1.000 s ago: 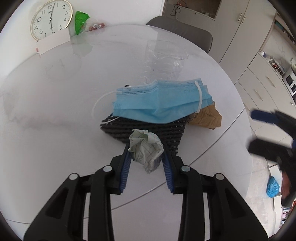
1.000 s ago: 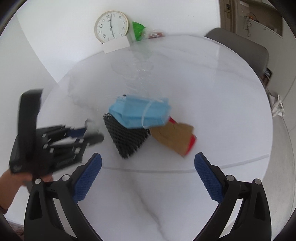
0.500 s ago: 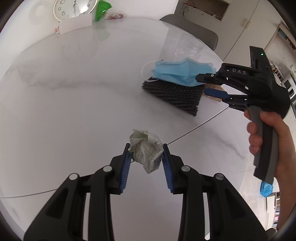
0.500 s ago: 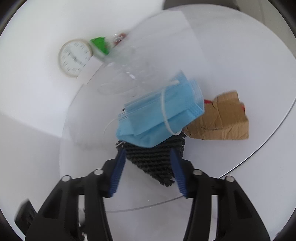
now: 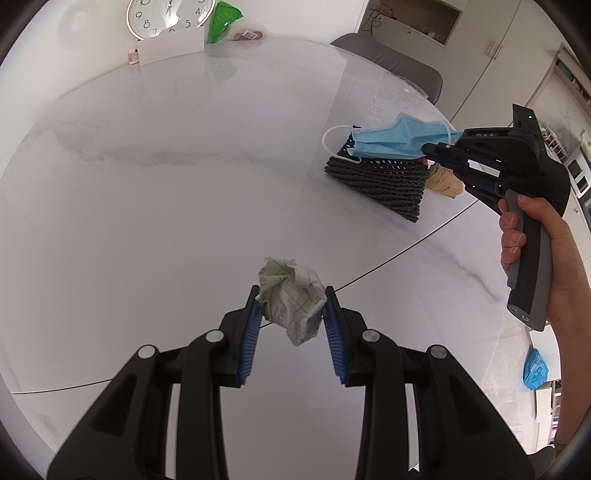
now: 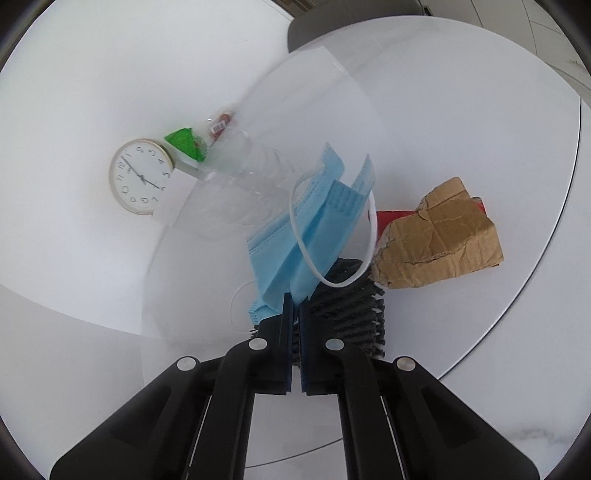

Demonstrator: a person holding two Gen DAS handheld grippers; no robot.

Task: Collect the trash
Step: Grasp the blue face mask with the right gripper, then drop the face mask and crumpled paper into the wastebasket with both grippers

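My left gripper is shut on a crumpled white paper ball and holds it above the near part of the round white table. My right gripper is shut on a blue face mask, lifted off a black mesh piece. In the left wrist view the right gripper pinches the mask over the mesh. A brown cardboard scrap lies beside the mesh, over something red.
A clear crushed plastic container lies behind the mask. A wall clock, a white card and a green wrapper sit at the table's far edge. A grey chair stands beyond the table. Cabinets are at the right.
My right gripper has closed on the blue mask and raised it off the black mesh. My left gripper keeps the paper ball and has drawn back toward the table's near edge.
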